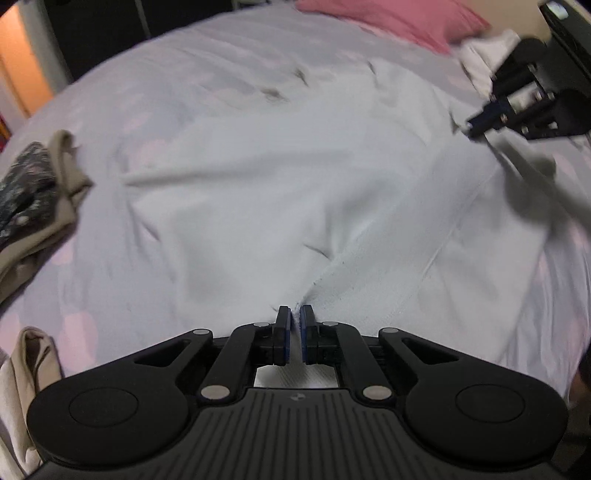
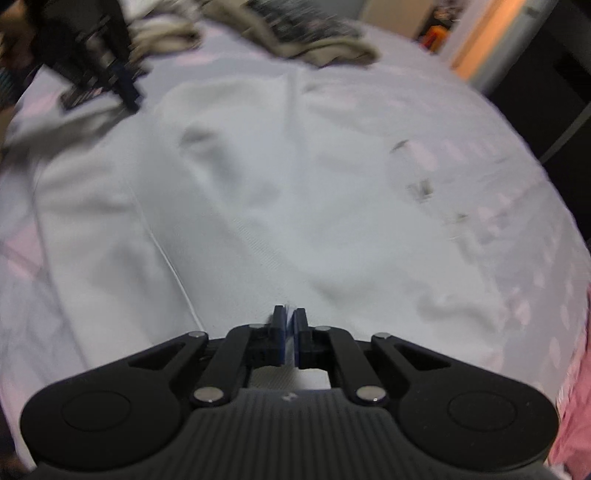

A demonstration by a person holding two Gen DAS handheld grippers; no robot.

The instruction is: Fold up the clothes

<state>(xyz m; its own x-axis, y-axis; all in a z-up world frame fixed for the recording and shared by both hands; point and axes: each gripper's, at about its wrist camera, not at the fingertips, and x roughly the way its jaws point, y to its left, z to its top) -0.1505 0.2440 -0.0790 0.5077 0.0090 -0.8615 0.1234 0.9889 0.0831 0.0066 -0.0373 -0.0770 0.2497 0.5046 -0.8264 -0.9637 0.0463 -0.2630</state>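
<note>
A white garment [image 1: 295, 177] lies spread over the bed, creased toward my left gripper [image 1: 295, 314], which is shut on its near edge. At the far right edge of the left wrist view my right gripper [image 1: 471, 127] pinches another edge of the cloth, lifted slightly. In the right wrist view the same white garment [image 2: 258, 192] fills the middle. My right gripper [image 2: 290, 317] is shut on a fold of it there. My left gripper [image 2: 131, 99] shows blurred at the upper left, at the garment's far edge.
The bed sheet [image 1: 192, 74] is pale lavender with pink spots. A pink pillow [image 1: 391, 18] lies at the head. Beige and dark patterned clothes [image 1: 33, 192] sit at the left, more beige cloth [image 1: 29, 365] lower left. An orange-lit doorway [image 2: 491, 37] is beyond the bed.
</note>
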